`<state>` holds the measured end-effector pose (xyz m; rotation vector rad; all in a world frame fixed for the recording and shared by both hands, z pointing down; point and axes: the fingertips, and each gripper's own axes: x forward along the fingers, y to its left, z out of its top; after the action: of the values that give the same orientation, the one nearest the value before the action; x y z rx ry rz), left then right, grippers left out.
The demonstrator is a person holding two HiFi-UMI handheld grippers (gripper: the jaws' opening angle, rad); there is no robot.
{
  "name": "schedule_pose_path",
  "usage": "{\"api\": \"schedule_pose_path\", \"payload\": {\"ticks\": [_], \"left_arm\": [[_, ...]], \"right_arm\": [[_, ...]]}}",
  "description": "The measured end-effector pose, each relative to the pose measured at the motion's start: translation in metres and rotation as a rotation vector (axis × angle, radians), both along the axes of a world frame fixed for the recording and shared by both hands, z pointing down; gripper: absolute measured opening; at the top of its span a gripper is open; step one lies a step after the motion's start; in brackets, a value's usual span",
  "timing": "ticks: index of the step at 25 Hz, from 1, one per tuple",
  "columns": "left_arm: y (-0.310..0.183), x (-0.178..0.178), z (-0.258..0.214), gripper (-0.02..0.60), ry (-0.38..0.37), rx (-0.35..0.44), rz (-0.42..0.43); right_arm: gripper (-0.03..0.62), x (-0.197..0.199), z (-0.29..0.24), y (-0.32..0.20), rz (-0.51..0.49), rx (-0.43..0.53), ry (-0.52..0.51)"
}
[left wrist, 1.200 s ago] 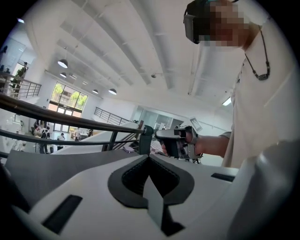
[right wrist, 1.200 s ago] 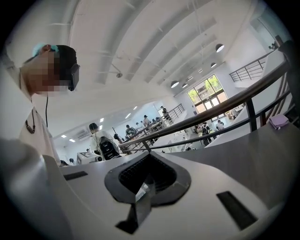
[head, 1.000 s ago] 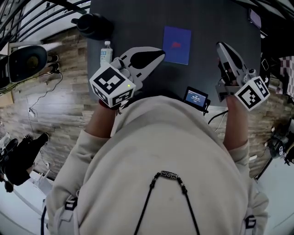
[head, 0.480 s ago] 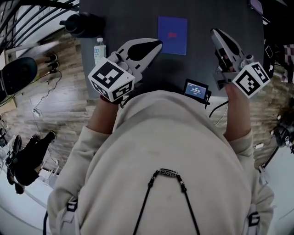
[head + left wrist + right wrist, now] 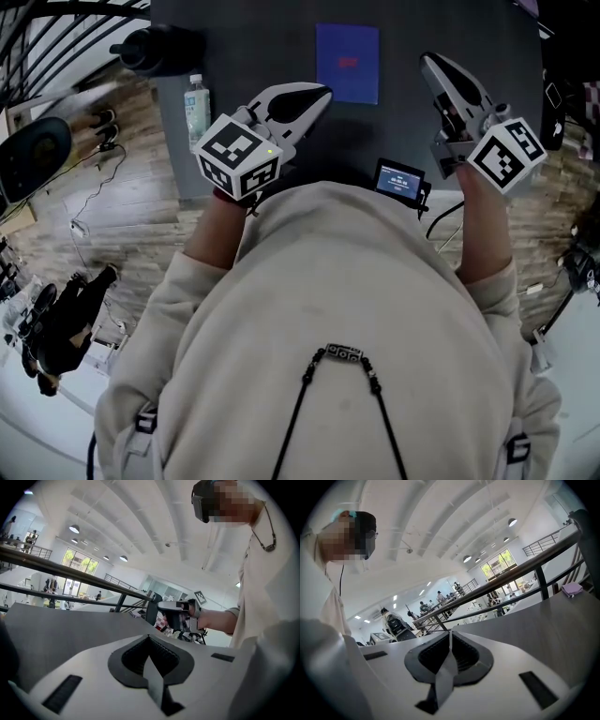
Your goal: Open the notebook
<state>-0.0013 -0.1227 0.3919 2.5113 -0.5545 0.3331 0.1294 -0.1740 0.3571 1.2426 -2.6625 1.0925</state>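
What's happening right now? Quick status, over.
Left gripper shut, empty; right gripper shut, empty. Notebook closed, flat on table, between the two tips. Nothing on its cover.

Counter (image 5: 253,37): one, dark top.
Notebook (image 5: 347,62): one, blue cover.
Tongs: two, the left tongs (image 5: 326,91) and the right tongs (image 5: 427,59), one per hand.
Marker cubes: two, one on each tongs; left cube (image 5: 239,155), right cube (image 5: 506,155).
Water bottle (image 5: 195,105): one, clear plastic.
Dark vessel (image 5: 159,49): one, kind not determined.
Small screen device (image 5: 400,180): one.
Cable (image 5: 441,230): one, beside the device.
Purple item (image 5: 572,589): one, seen in the right gripper view; kind not determined.
Background people (image 5: 439,595): several, too small to count.
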Motion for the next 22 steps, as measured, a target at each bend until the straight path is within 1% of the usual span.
{"api": "schedule_pose_path", "payload": {"ticks": [4, 8, 11, 13, 18, 22], "left_arm": [[0.002, 0.000, 0.010, 0.005, -0.017, -0.010, 0.015], [-0.001, 0.000, 0.024, 0.005, -0.048, -0.024, 0.028], [-0.001, 0.003, 0.041, 0.005, -0.064, -0.072, 0.045], [-0.007, 0.006, 0.050, 0.005, -0.059, -0.098, 0.036], [-0.016, 0.007, 0.069, 0.005, -0.058, -0.124, 0.005], [-0.027, 0.008, 0.087, 0.005, -0.040, -0.178, -0.025]], "right_arm": [[0.017, 0.000, 0.011, -0.001, -0.004, -0.008, 0.006], [0.017, -0.002, 0.030, -0.001, -0.013, -0.040, 0.008], [0.017, -0.002, 0.046, -0.003, -0.009, -0.073, 0.009], [0.017, -0.001, 0.054, -0.008, -0.010, -0.089, 0.004], [0.017, -0.001, 0.071, -0.010, -0.016, -0.116, -0.002], [0.018, -0.003, 0.092, -0.008, -0.029, -0.155, -0.028]]}}
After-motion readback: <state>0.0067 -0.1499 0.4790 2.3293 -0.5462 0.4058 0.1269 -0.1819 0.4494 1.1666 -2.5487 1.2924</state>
